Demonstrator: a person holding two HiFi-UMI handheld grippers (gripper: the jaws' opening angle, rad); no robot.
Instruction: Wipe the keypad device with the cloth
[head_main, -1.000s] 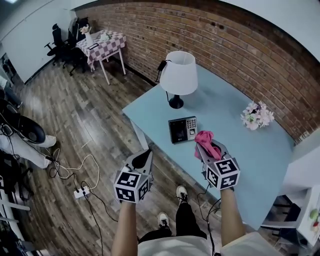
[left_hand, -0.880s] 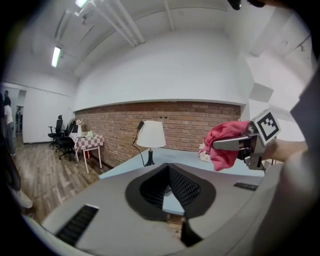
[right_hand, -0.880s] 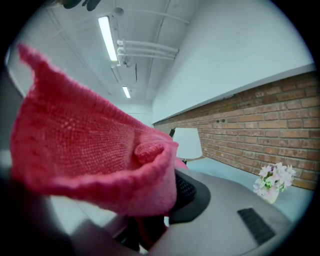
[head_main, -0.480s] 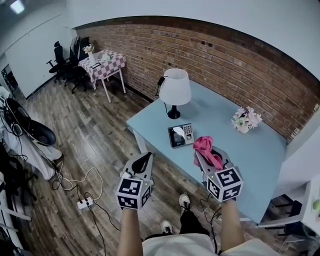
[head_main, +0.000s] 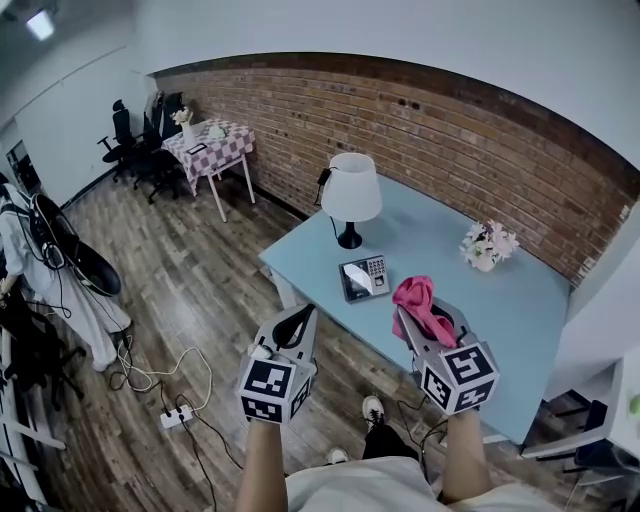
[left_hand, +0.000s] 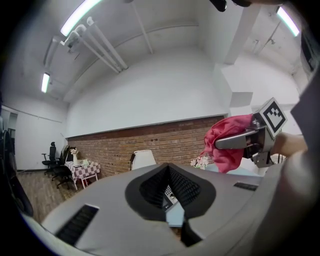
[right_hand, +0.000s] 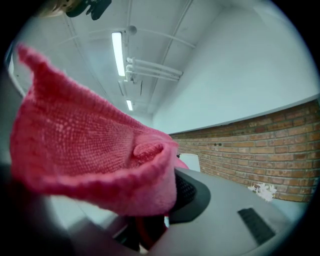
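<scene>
Jaws: right gripper (head_main: 424, 322) clamps cloth (head_main: 414, 297), left gripper (head_main: 296, 320) closed

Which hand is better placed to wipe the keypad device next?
Right. The right gripper is shut on the pink cloth, nearer the keypad device on the table. The left gripper is shut and empty, over the floor.

The cloth (right_hand: 90, 155) is a nubbly pink weave, soft and matt. The left tongs (left_hand: 168, 192) and right tongs (head_main: 420, 318) are smooth matt grey plastic, and the left's black pads (left_hand: 186, 187) are finely ribbed. The surface (head_main: 520, 300) is smooth, matt pale blue. The keypad device (head_main: 364, 277) has a dark glossy face.
</scene>
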